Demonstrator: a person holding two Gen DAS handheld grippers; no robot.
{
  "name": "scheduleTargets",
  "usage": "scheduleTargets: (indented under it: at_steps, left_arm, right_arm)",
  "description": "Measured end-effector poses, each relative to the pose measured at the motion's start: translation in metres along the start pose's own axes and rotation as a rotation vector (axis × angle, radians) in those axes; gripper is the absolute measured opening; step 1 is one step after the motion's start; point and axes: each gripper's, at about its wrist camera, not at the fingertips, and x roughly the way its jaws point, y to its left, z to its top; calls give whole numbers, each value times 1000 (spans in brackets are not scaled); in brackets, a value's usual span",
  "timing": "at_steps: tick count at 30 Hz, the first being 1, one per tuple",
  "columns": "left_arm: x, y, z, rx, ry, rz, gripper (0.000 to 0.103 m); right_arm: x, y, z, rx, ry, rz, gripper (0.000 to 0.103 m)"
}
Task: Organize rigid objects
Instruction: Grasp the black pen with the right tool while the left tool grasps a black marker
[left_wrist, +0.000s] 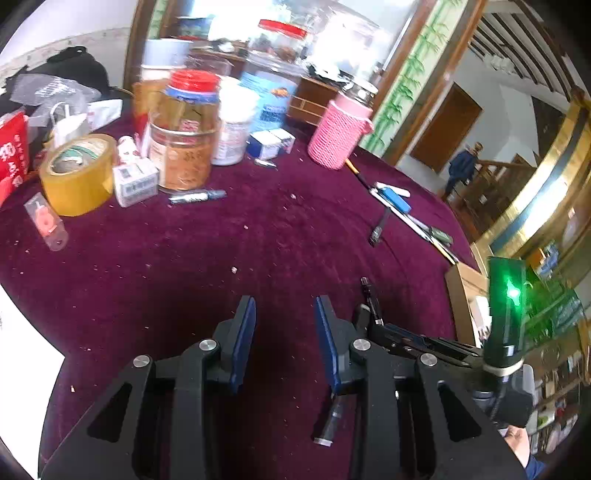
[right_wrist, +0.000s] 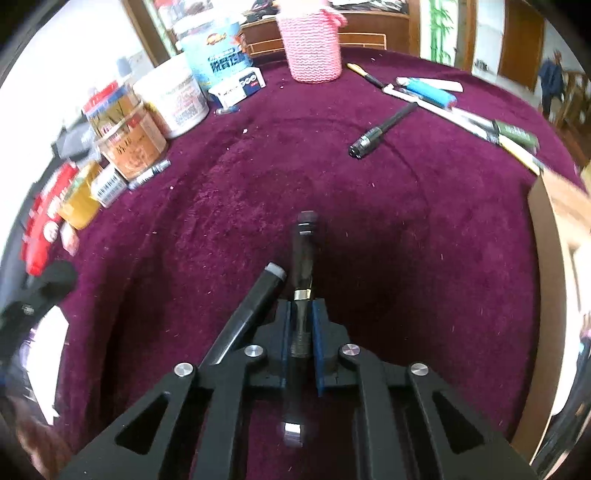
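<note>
— So, what do you have in the right fingers (right_wrist: 300, 325) at this point?

— A dark pen (right_wrist: 303, 258) with a gold band. My blue pads are pinched on its barrel, which runs out ahead along the fingers, its capped tip above the burgundy counter (right_wrist: 424, 229). A second dark pen (right_wrist: 255, 310) lies beside it, slanting under my left-hand pad, so I judge the risk is dragging that one along.

— And the other hand?

— My left fingers (left_wrist: 284, 332) are partly spread with nothing between them, hovering over bare cloth just beside the right gripper.

— How would you carry the step through well?

— I would lift straight and slowly, keeping the pinch firm, since a smooth round barrel may swivel between flat pads. Then I would check that the neighbour pen is left on the cloth.

— Where should it go?

— Probably with the row of pens and the blue lighter (right_wrist: 430, 92) near the far right edge, or into the pink knitted holder (right_wrist: 310, 44); I cannot tell which is meant. A third pen (right_wrist: 380, 131) lies alone between here and that row.
</note>
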Motion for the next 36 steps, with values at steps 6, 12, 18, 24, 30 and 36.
scheduleTargets:
  at_steps: [6, 12, 18, 24, 30, 36]
  left_arm:
    - [21, -32, -13, 182, 198, -75, 30]
    - [35, -54, -29, 304, 259, -68, 30]
    - [51, -65, -39, 372, 258, 9, 30]
    - [60, -74, -50, 433, 219, 77, 15]
    - [50, -72, -44, 415, 152, 68, 12]
    - [29, -75, -38, 401, 21, 46, 12]
  right_arm:
    - [-43, -16, -30, 38, -111, 56, 9]
    - [-50, -45, -47, 111, -158, 140, 9]
    - [-56, -52, -48, 121, -167, 180, 9]
    - [-65, -49, -51, 117, -188, 213, 9]
    - [-69, -46, -52, 108, -204, 213, 9]
    - [-75, -38, -53, 66, -249, 166, 9]
